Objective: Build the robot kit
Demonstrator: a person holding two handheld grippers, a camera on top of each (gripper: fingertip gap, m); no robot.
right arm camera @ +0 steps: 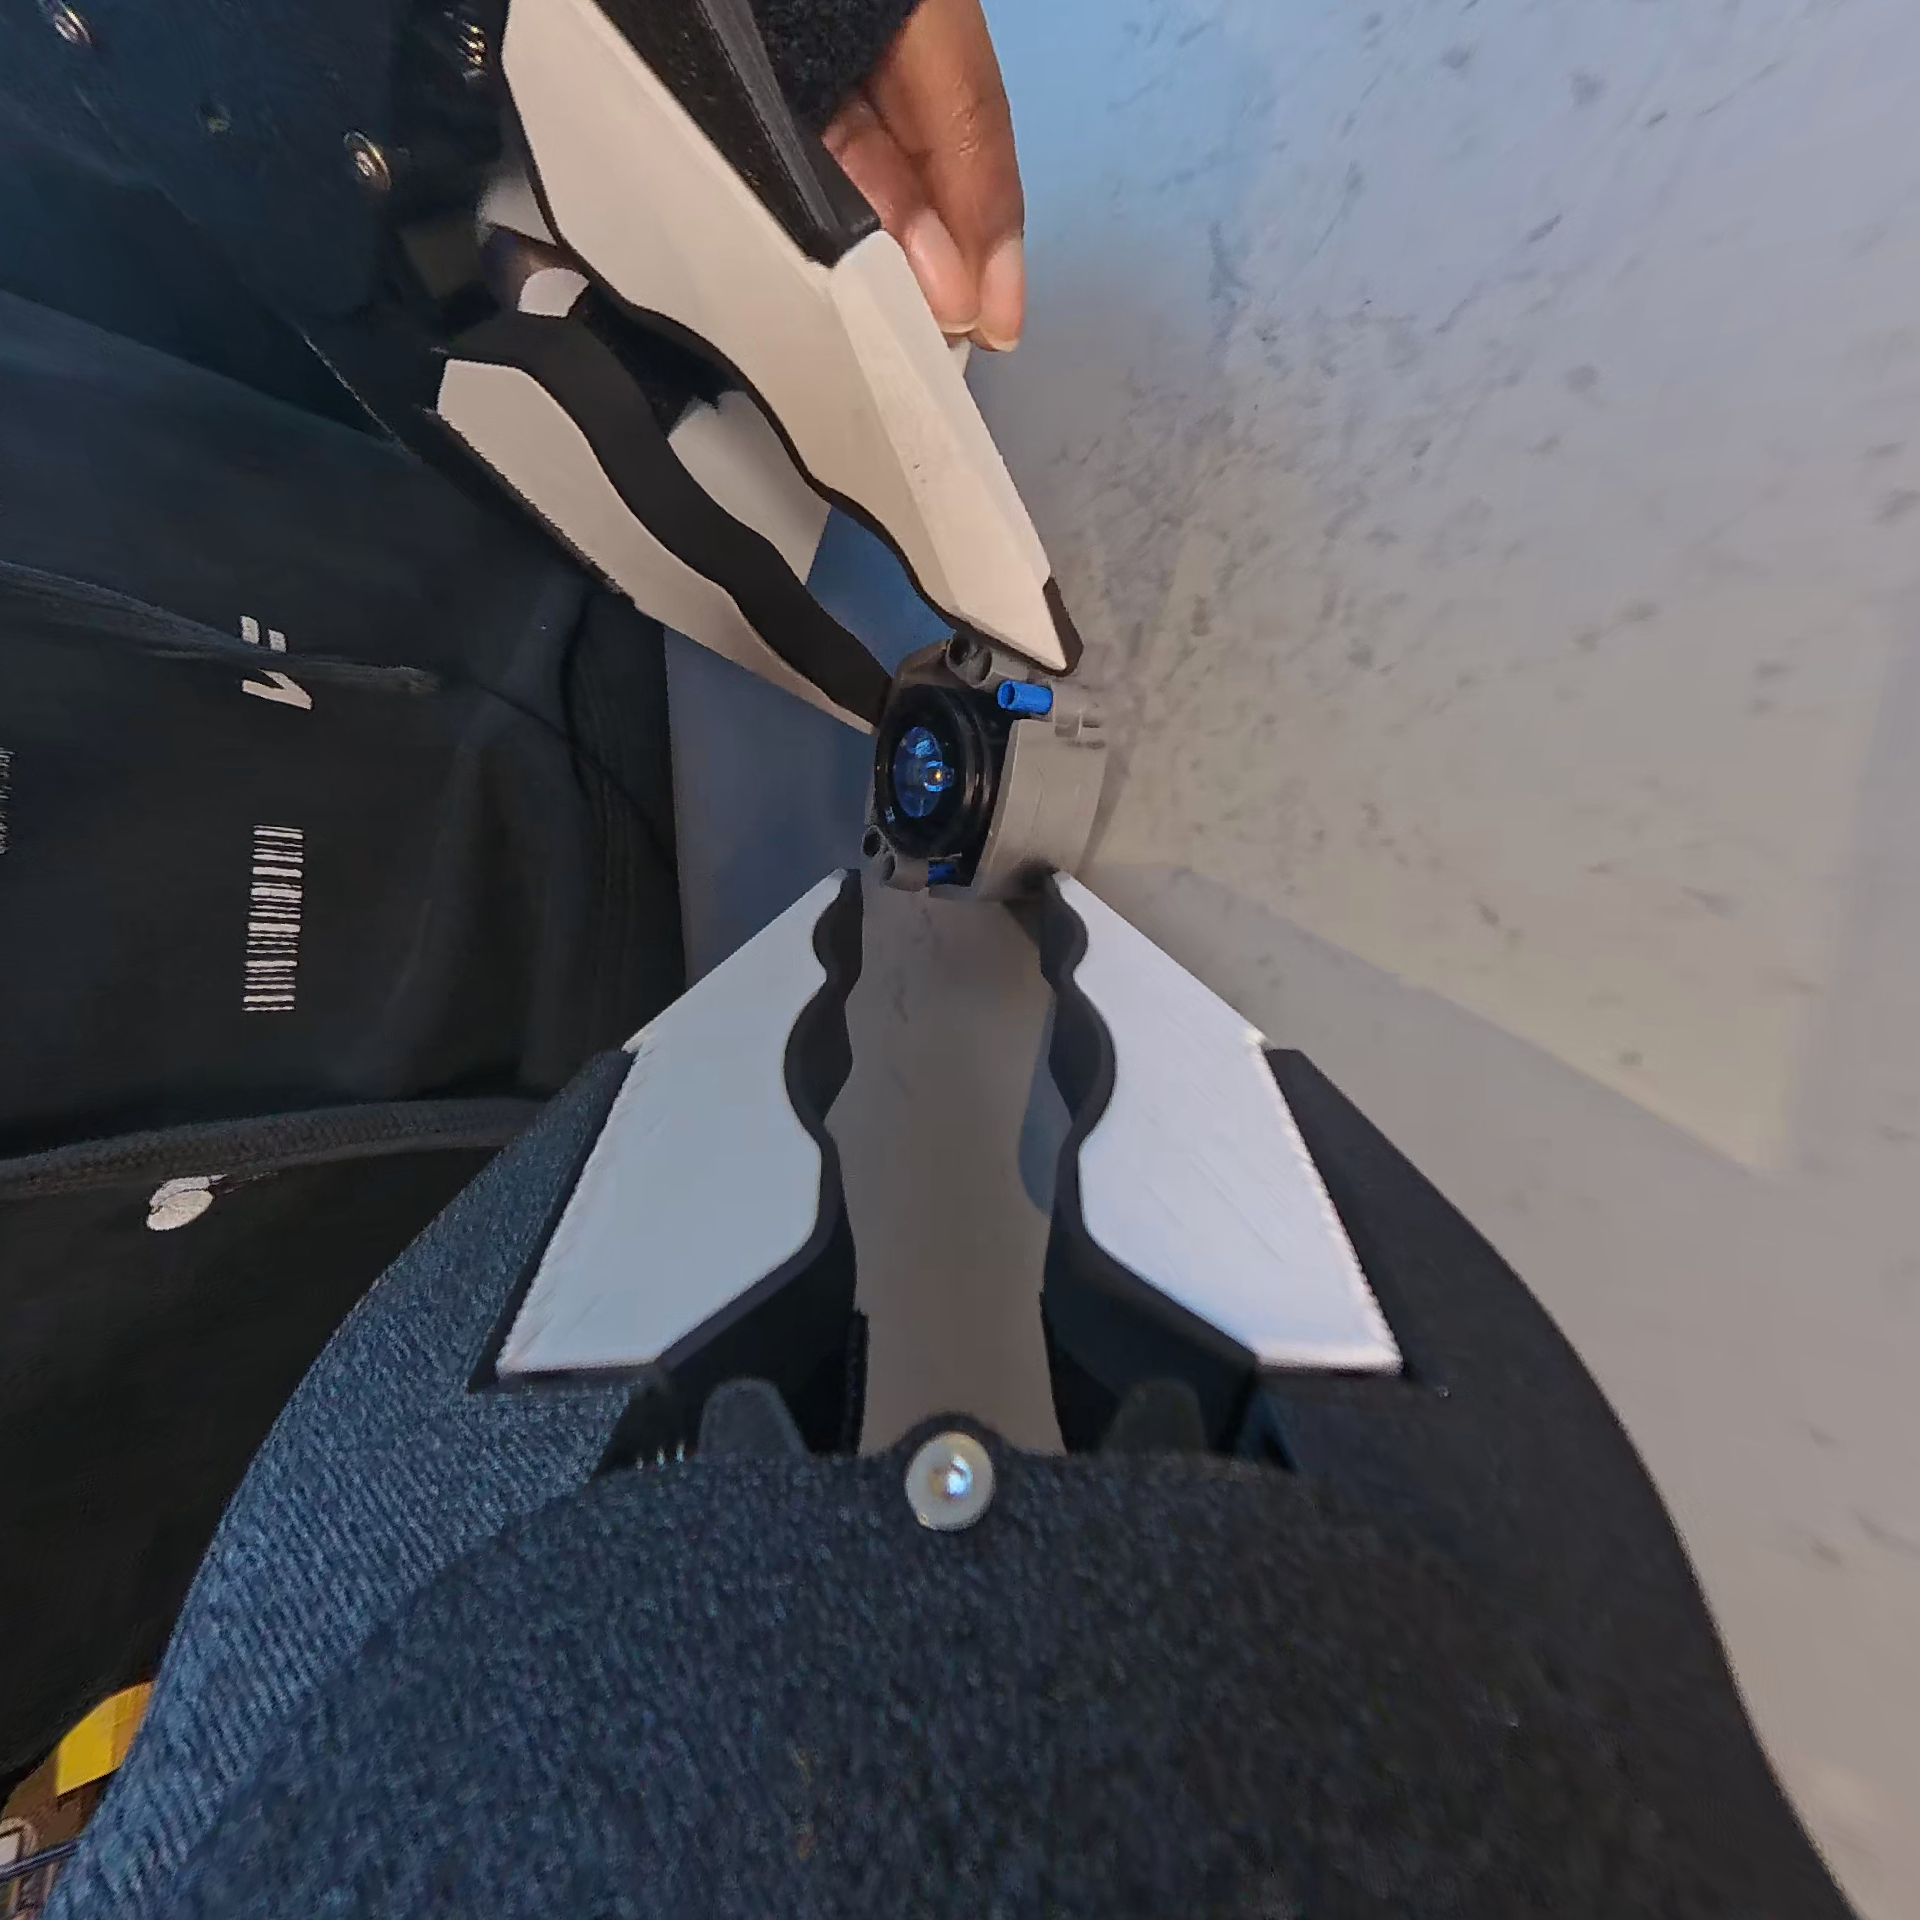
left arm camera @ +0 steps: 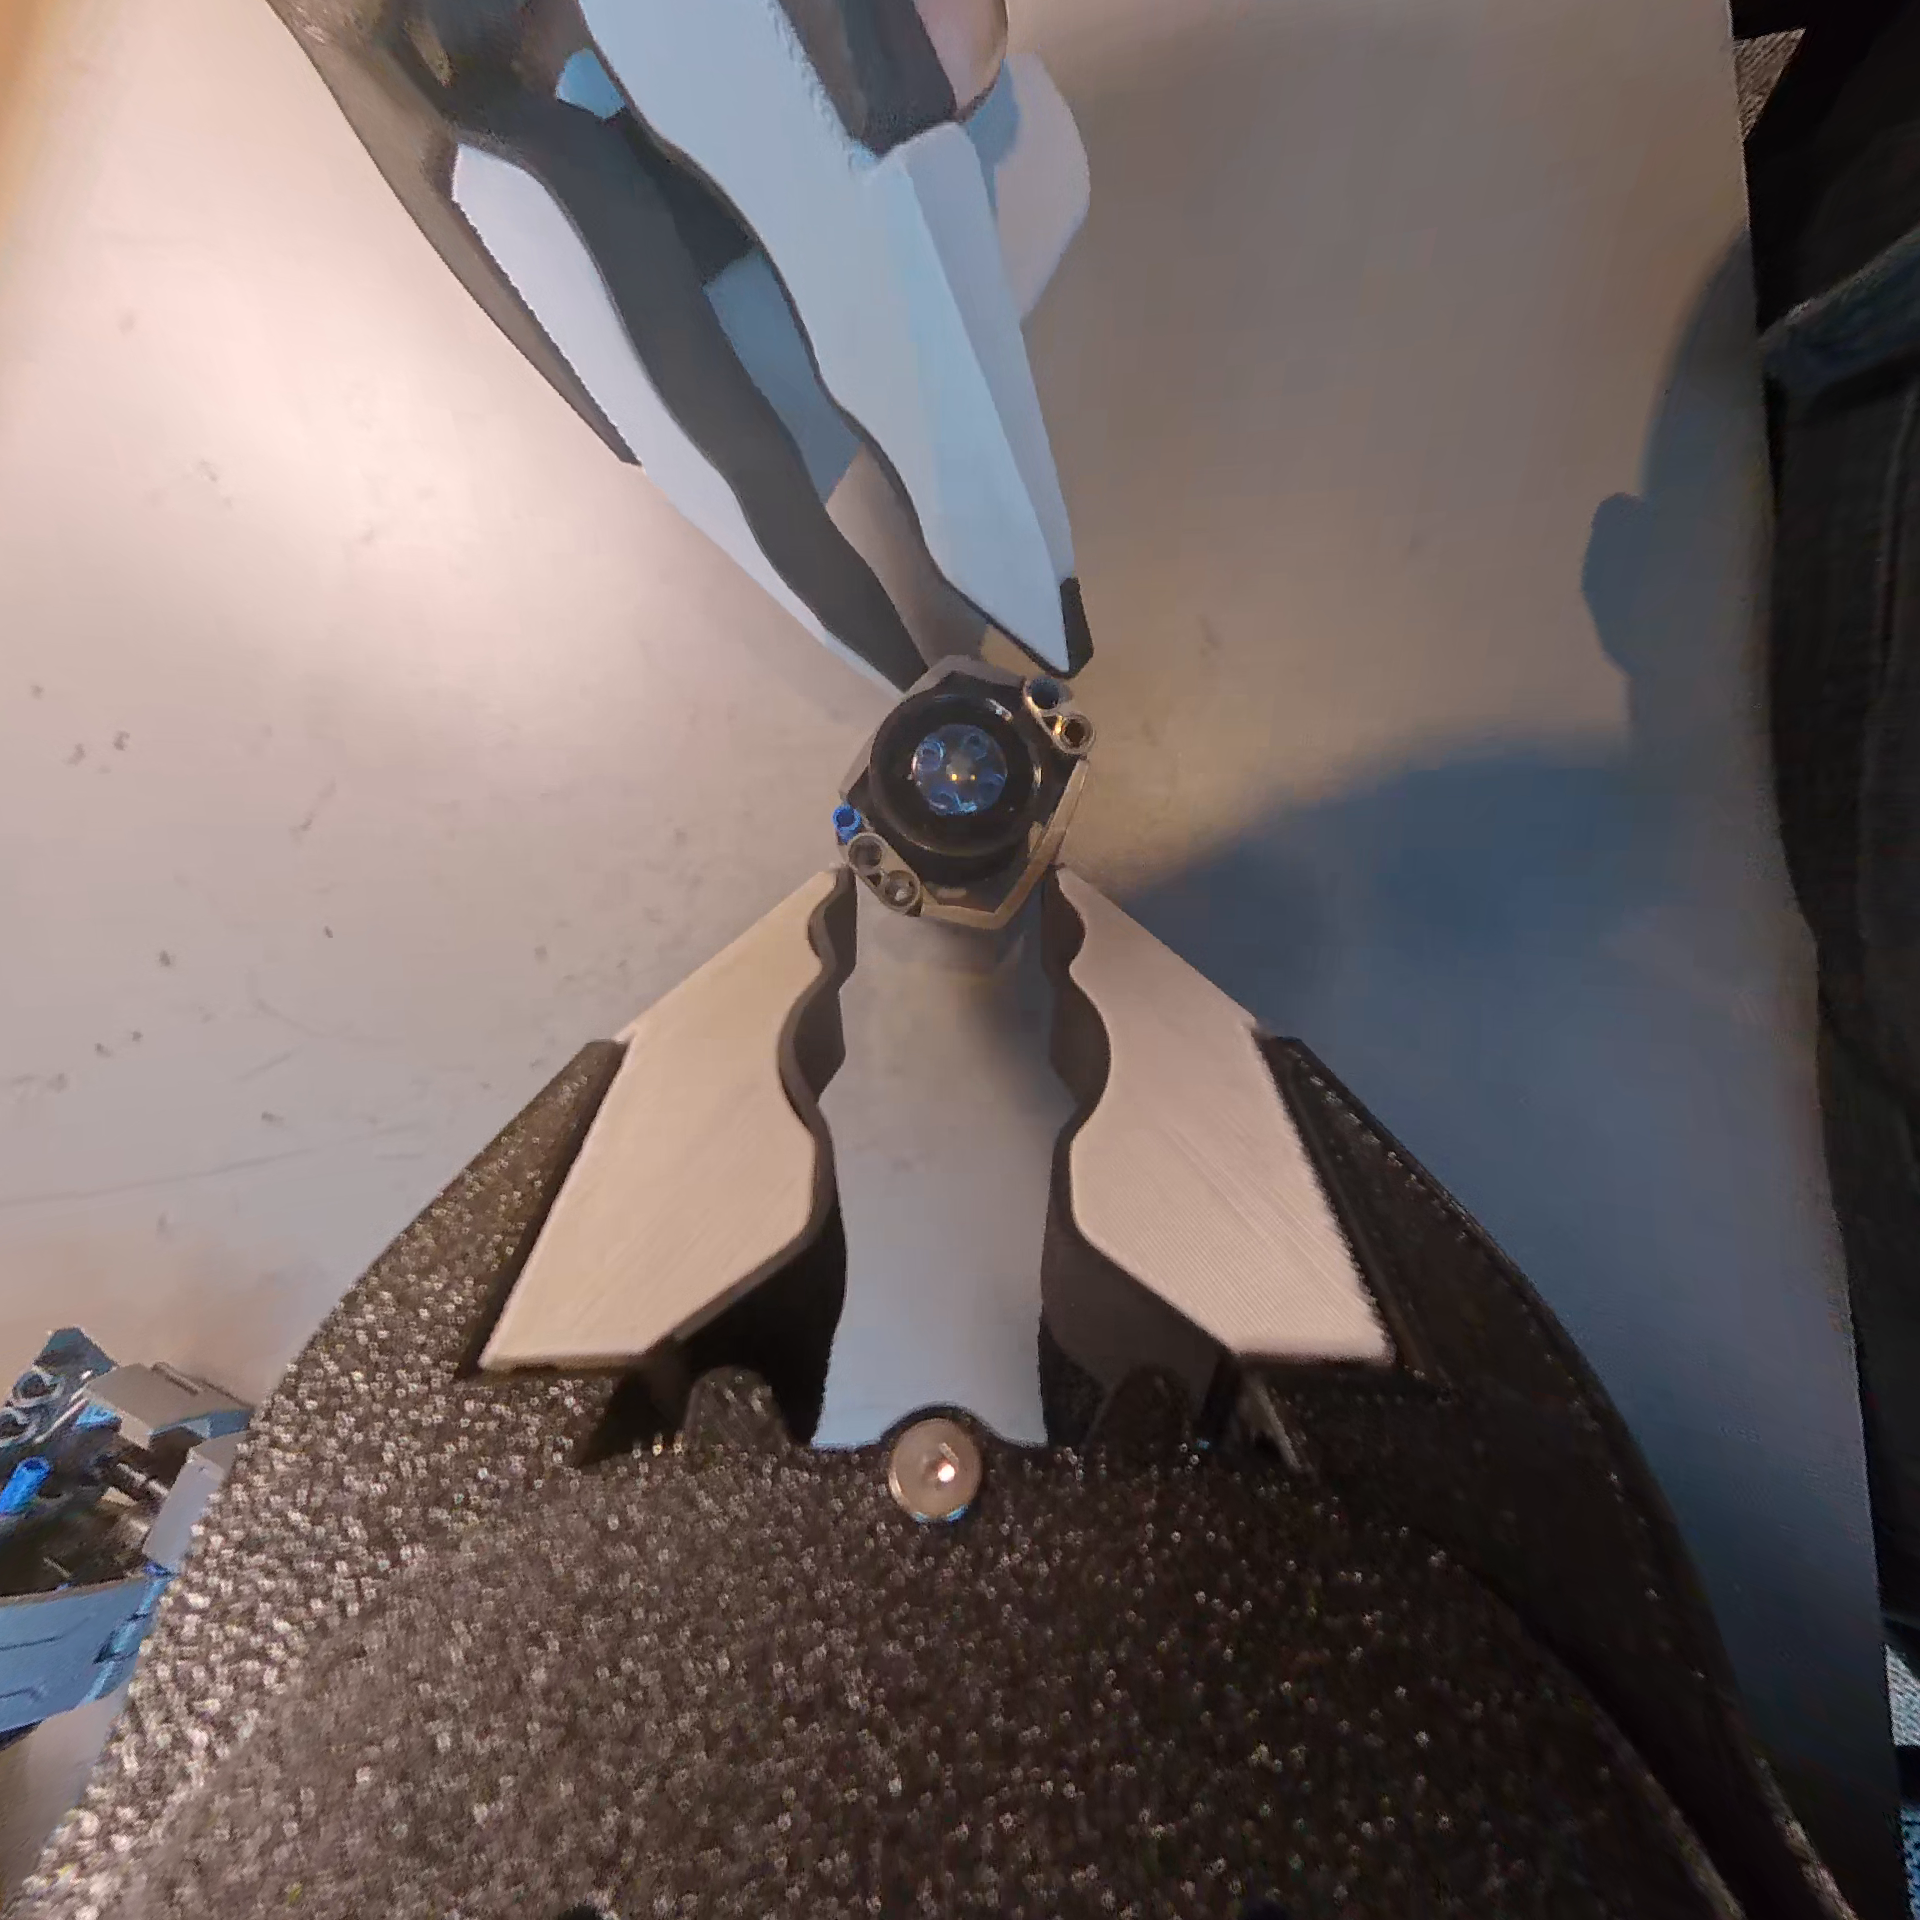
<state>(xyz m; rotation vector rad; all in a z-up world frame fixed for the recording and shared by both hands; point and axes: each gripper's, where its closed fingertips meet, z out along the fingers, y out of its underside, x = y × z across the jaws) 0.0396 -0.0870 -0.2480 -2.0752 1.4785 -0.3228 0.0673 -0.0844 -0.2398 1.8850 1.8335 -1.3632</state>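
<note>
A: Where is the part, and what holds it?

B: The grey housing with a black ring and blue lens (left arm camera: 961, 795) sits directly ahead of the left gripper (left arm camera: 951, 883), at its fingertips. The fingers flank the housing's near end; whether they clamp it or only touch it, I cannot tell. The right gripper (left arm camera: 1003, 665) meets the part from the far side, tips set against its far edge; its grip cannot be confirmed either.

A: Why held from both ends?

B: Judged from the pose, opposing tips steady the part above the white table (left arm camera: 312, 727) so the lens face stays exposed.

A: Anything around it?

B: In the right wrist view, the housing (right arm camera: 966, 779) carries a blue pin (right arm camera: 1023, 696) on the side nearest the left gripper (right arm camera: 977, 665). A hand (right arm camera: 945, 177) rests behind those fingers. Dark clothing (right arm camera: 260, 727) lies left. A cluster of grey and blue parts (left arm camera: 73, 1475) lies well off, low left of the left gripper. Nothing stands between the tips and the part.
</note>
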